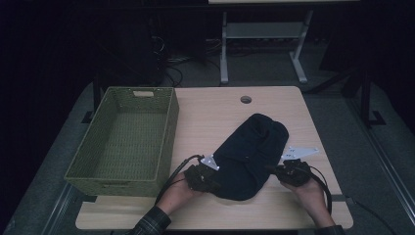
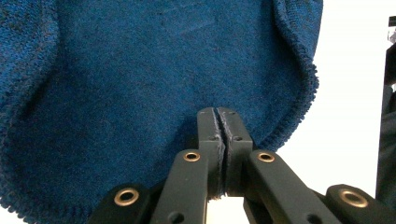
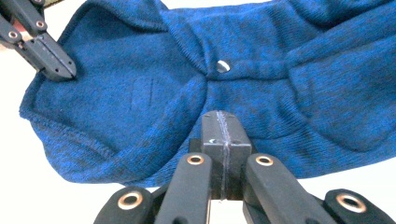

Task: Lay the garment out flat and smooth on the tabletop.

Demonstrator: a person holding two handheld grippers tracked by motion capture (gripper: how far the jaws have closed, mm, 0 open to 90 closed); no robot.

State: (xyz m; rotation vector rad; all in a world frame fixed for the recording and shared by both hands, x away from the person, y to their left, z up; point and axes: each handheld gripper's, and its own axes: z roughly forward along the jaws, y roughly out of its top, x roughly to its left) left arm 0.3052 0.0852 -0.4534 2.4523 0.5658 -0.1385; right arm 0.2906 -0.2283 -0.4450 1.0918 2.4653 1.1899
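- Dark blue knit garment (image 1: 249, 156) lies crumpled on the pale wooden table (image 1: 205, 117) in the high view, near the front edge and right of centre. A green woven basket (image 1: 126, 139) stands on the table's left part, apart from the garment. The left gripper (image 1: 203, 177) meets the garment's near-left edge, and the right gripper (image 1: 289, 171) meets its right edge; a hand holds each.
- Left gripper view: the fingers (image 2: 224, 128) are pressed together, tips against the blue knit, whose ribbed hem (image 2: 306, 88) curves down the right side. Whether any cloth is pinched between them cannot be told.
- Right gripper view: the fingers (image 3: 223, 128) are closed tight at the garment's near edge, below a small silver snap (image 3: 222, 66) at a seam; a fold caught between them cannot be confirmed. The left gripper's closed tips (image 3: 58, 65) rest on the cloth at upper left.
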